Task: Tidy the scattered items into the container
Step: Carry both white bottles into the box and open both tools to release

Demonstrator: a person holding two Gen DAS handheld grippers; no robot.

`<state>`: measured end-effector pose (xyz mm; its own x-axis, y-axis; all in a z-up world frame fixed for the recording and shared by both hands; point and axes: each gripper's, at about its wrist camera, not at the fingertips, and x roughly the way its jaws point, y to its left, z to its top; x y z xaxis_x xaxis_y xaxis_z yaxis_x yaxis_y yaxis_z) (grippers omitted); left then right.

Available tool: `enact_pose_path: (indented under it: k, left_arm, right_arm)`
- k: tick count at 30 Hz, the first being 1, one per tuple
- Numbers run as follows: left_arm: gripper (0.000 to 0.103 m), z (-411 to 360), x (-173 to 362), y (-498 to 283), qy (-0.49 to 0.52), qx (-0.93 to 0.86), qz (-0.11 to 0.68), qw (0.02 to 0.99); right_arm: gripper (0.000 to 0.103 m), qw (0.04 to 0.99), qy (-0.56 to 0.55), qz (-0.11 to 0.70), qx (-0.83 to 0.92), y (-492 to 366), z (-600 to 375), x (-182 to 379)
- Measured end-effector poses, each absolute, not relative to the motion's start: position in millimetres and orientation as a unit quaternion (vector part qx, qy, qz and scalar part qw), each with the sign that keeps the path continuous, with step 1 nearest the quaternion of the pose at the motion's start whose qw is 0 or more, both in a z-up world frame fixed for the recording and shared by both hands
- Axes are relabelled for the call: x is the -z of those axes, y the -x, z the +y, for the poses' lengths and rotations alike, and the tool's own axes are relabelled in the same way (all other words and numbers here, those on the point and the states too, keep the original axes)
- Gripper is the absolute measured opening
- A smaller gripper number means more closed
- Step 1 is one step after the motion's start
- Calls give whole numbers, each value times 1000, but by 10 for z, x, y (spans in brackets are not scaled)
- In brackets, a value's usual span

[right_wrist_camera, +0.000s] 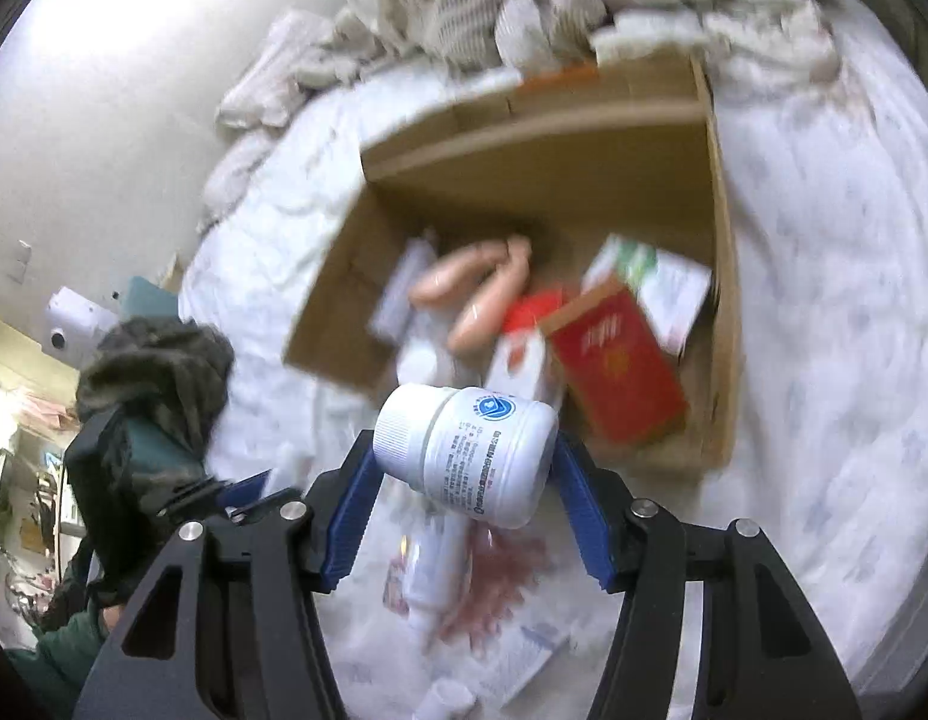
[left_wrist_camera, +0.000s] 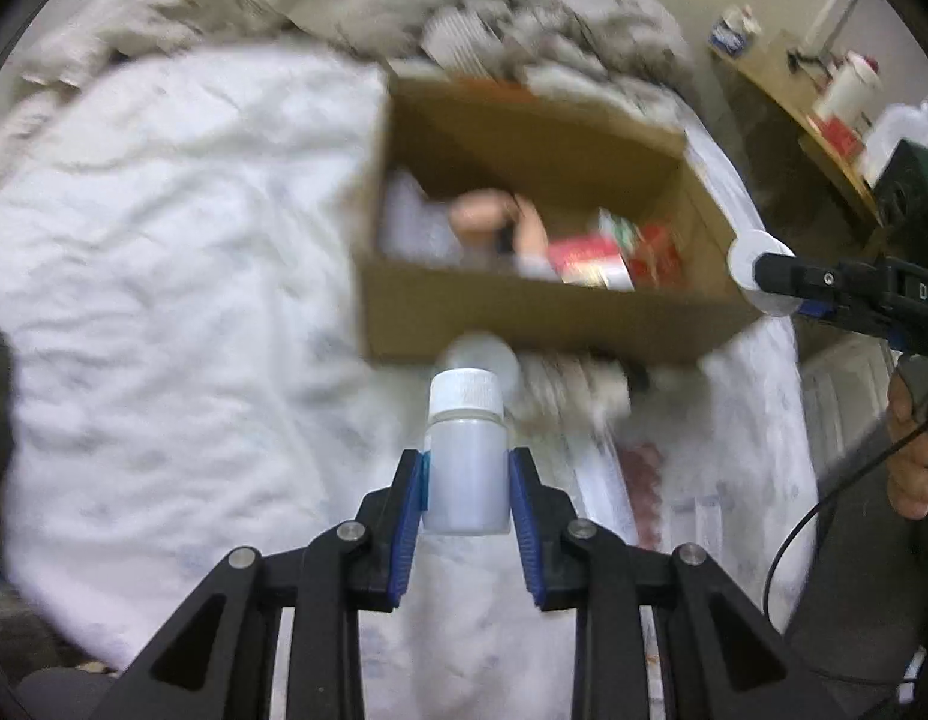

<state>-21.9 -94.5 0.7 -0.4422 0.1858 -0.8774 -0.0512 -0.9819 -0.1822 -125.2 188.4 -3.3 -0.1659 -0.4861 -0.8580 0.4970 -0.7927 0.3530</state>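
Observation:
My left gripper [left_wrist_camera: 467, 474] is shut on a small white bottle [left_wrist_camera: 466, 456] with a ribbed cap, held upright short of the cardboard box [left_wrist_camera: 523, 324]. My right gripper [right_wrist_camera: 464, 468] is shut on a wider white jar [right_wrist_camera: 469, 450] with blue print, held on its side just in front of the box [right_wrist_camera: 718, 276]. The box lies on a white bed cover and holds a red packet [right_wrist_camera: 619, 366], pink sausage-like items [right_wrist_camera: 475, 288] and white packs. In the left wrist view the right gripper's fingers [left_wrist_camera: 781, 273] show at the right with the jar's white end [left_wrist_camera: 748, 258].
A crumpled beige blanket [left_wrist_camera: 523, 12] lies behind the box. A white tube [right_wrist_camera: 434, 576] and pink packets [right_wrist_camera: 499, 576] lie on the bed under my right gripper. A wooden shelf with bottles [left_wrist_camera: 847, 90] stands at the right. A dark cloth [right_wrist_camera: 158, 372] is at the left.

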Motion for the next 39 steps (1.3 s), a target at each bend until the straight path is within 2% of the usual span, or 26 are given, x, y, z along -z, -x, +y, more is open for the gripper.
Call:
enact_pose_path:
  k: [6, 14, 20, 26, 31, 39]
  left_arm:
    - [29, -969, -346, 490, 484, -872, -69, 38]
    - [29, -753, -427, 1156, 490, -867, -65, 56]
    - [29, -480, -265, 1629, 509, -858, -49, 57]
    - [29, -398, 108, 1943, 554, -828, -69, 44]
    - [29, -218, 264, 2059, 561, -827, -12, 36]
    - [29, -218, 376, 2132, 578, -816, -22, 23]
  right_arm:
    - [62, 309, -536, 12, 785, 1807, 1674, -220]
    - [62, 289, -542, 24, 789, 2237, 1492, 12]
    - [62, 282, -540, 57, 791, 2246, 1502, 146]
    - [62, 273, -551, 70, 785, 2304, 1475, 295]
    - [63, 272, -551, 91, 784, 2316, 1404, 374]
    - [63, 262, -547, 109, 787, 2308, 1364, 392]
